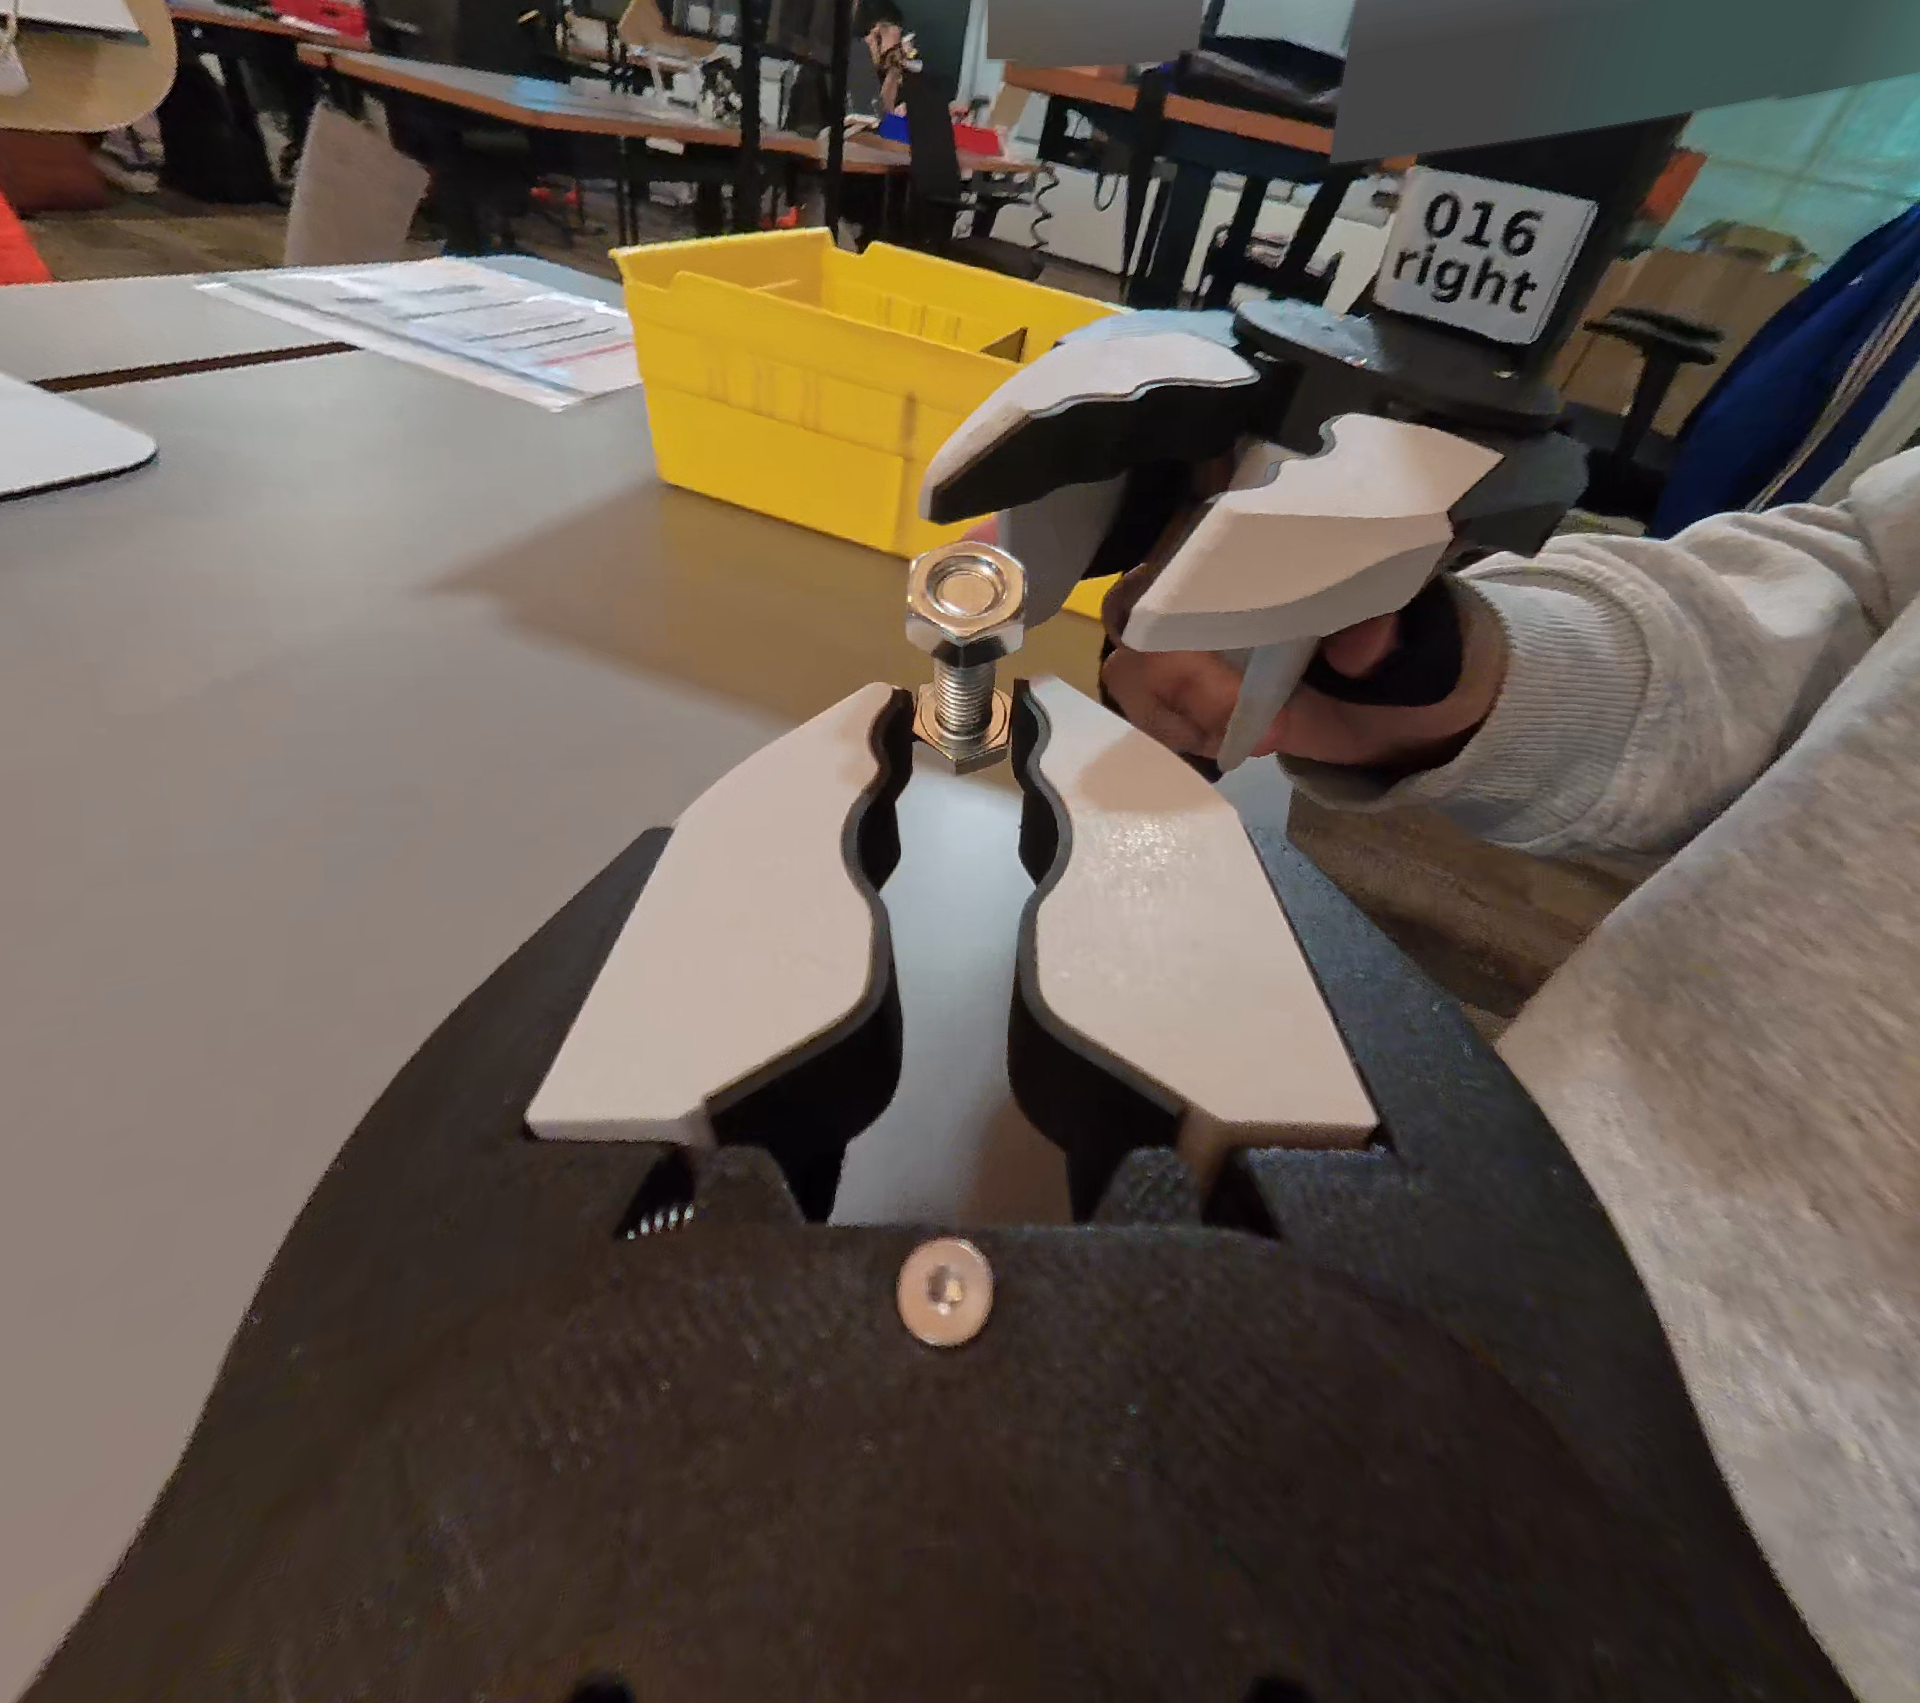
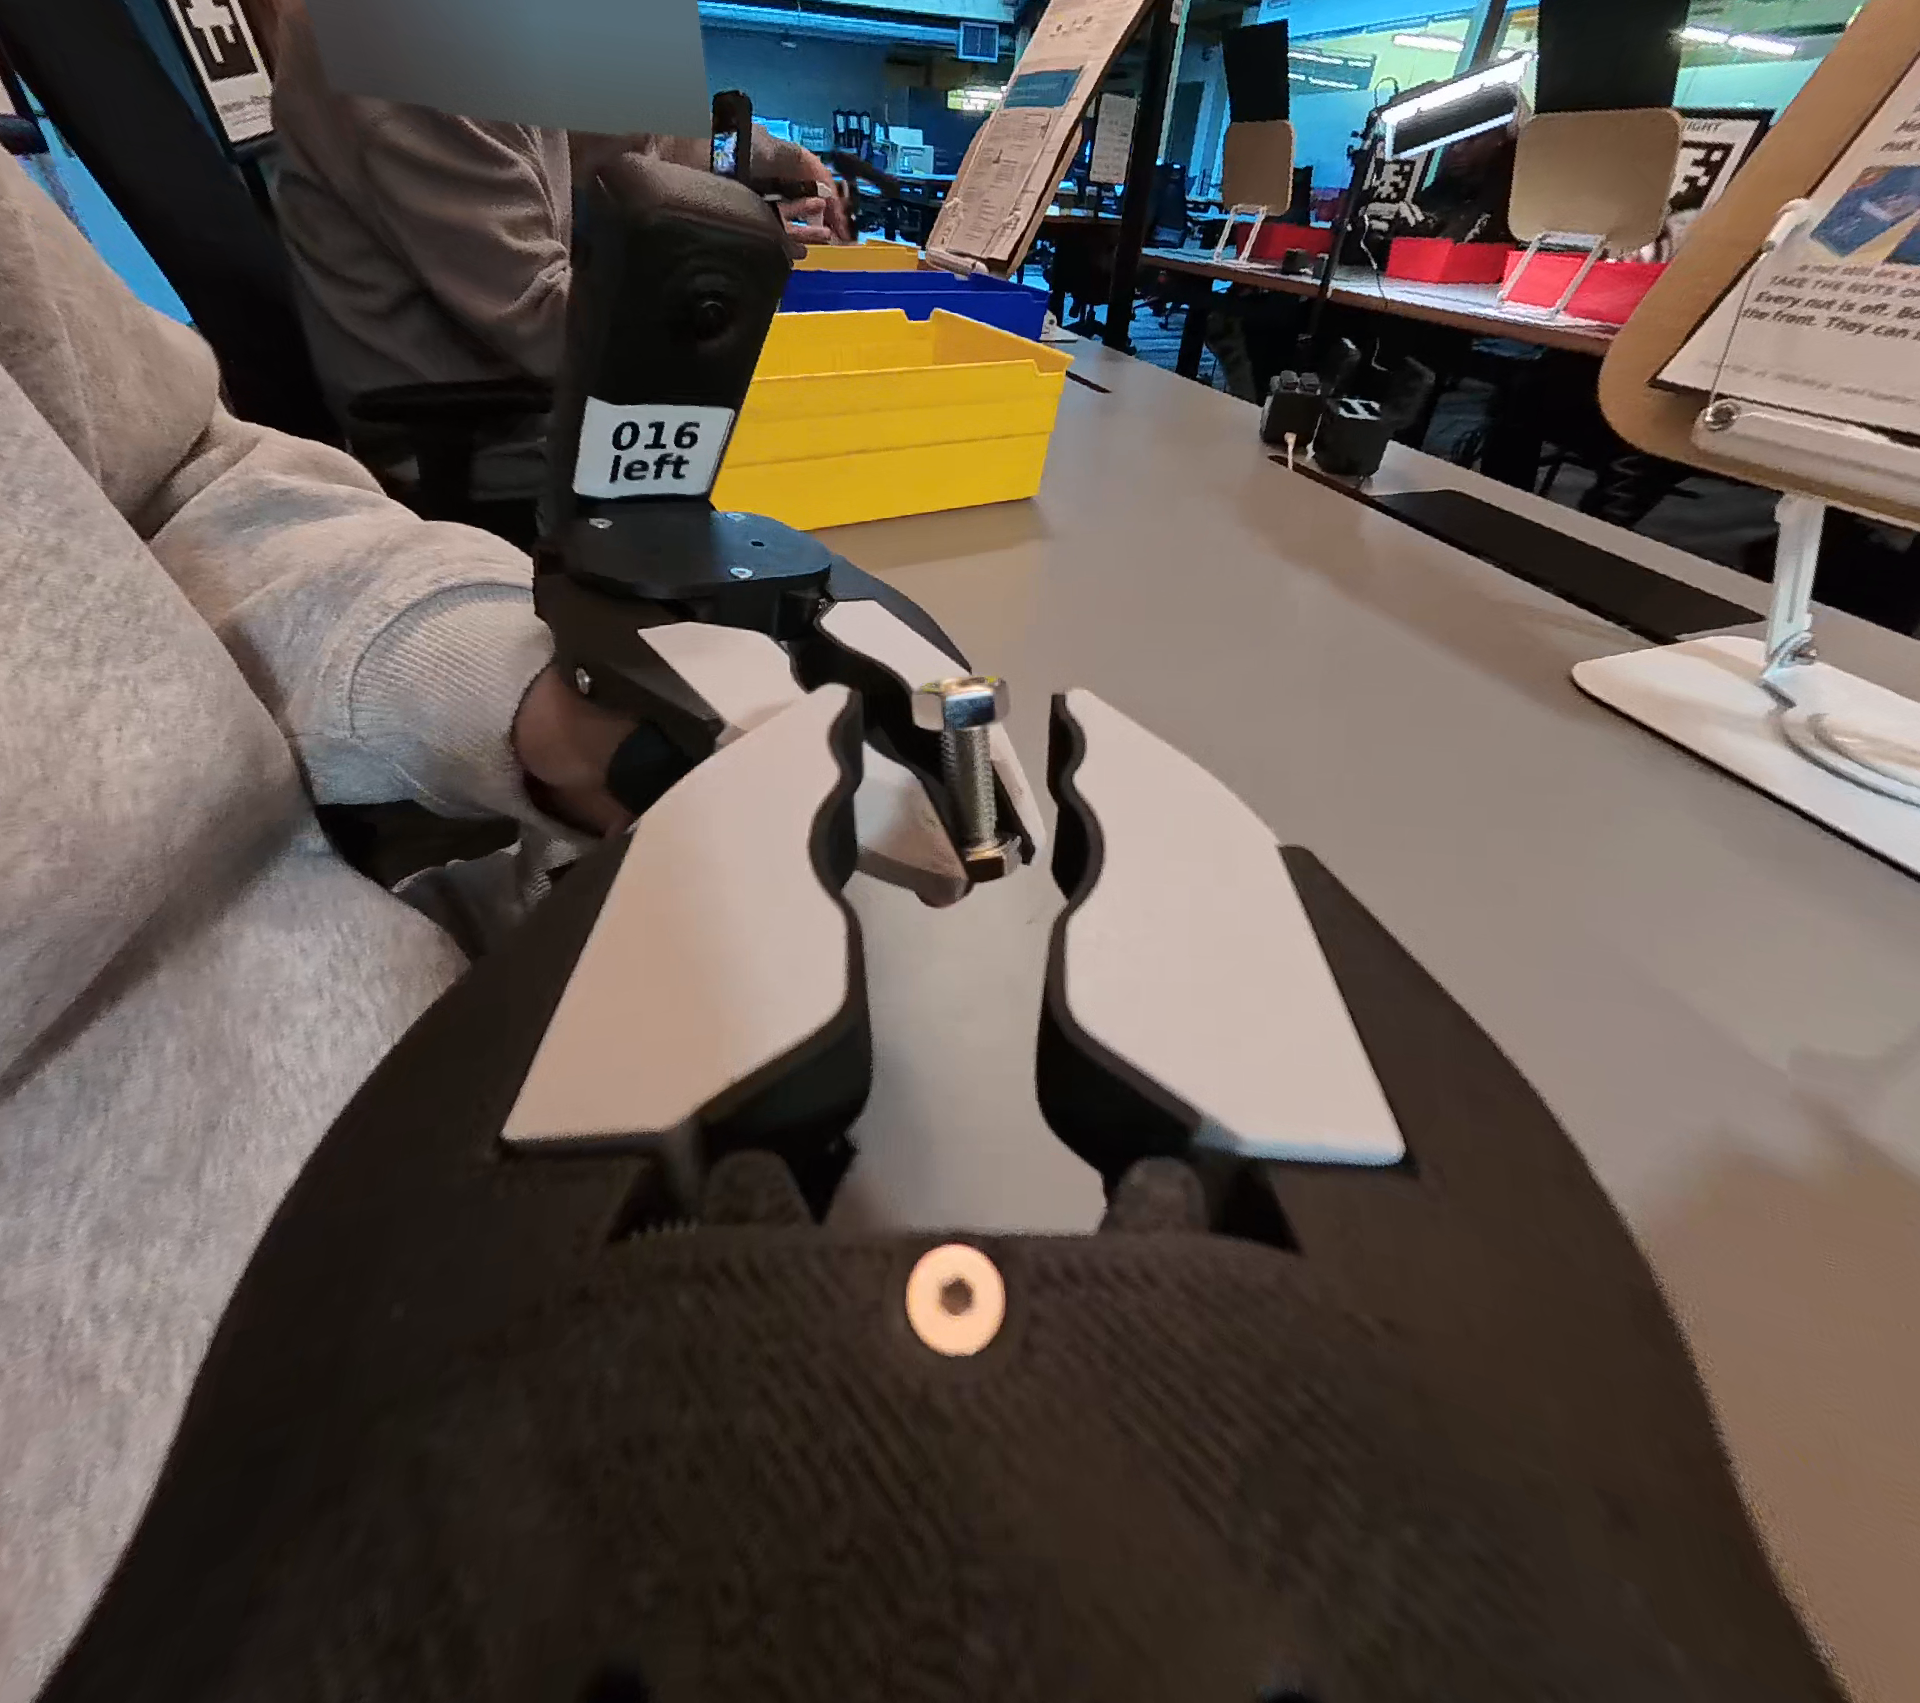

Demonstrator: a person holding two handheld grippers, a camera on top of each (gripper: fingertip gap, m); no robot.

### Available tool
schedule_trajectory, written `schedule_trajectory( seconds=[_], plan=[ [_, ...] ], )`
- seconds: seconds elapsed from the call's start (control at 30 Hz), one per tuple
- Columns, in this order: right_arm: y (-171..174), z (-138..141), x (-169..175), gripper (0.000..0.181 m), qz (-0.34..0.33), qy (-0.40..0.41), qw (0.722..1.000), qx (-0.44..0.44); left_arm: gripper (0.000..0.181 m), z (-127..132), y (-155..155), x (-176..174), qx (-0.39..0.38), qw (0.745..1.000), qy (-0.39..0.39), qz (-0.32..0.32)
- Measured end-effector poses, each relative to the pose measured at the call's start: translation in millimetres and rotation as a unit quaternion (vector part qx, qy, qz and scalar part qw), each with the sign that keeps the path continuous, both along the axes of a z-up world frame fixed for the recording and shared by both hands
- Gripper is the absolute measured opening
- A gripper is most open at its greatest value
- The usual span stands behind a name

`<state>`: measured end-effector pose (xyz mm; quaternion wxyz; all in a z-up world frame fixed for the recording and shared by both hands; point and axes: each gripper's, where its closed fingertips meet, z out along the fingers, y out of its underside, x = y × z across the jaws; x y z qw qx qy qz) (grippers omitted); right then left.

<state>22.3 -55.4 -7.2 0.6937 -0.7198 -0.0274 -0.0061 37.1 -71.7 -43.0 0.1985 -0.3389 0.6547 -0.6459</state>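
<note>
A silver hex bolt stands upright, head on top, with a nut threaded near its lower end. My left gripper is shut on the nut and holds the bolt just above the grey table. My right gripper is open, its fingers just right of the bolt head and not touching it. In the right wrist view the bolt stands beyond the gap between my open right gripper's fingertips. There the left gripper grips the nut.
A yellow bin stands on the table behind the bolt; in the right wrist view a blue bin sits behind it. A laminated sheet lies far left. A white stand with a clipboard is at right, beside small black objects. The tips of both grippers are at nearly the same place.
</note>
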Motion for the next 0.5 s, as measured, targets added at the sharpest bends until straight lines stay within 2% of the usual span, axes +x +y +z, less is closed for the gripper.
schedule_trajectory(
  seconds=[0.27,0.33,0.4,0.5],
  plan=[
    [12.0,-18.2,-0.6,0.036,-0.016,-0.014,0.999,-0.051,0.019,-11.5,-0.3,-2.9,0.056,0.998,0.017,0.009],
    [13.9,-18.9,-1.8,0.032,-0.018,-0.021,0.998,-0.055,0.020,-13.0,-1.6,-4.4,0.071,0.997,0.013,0.008],
    [14.9,-19.9,-2.7,0.020,-0.018,-0.027,0.998,-0.061,0.020,-13.2,-2.4,-6.1,0.080,0.997,0.007,0.007],
    [14.7,-18.0,-3.8,0.019,-0.014,-0.030,0.998,-0.058,0.020,-11.5,-1.3,-6.8,0.078,0.997,0.000,0.007]
  ],
)
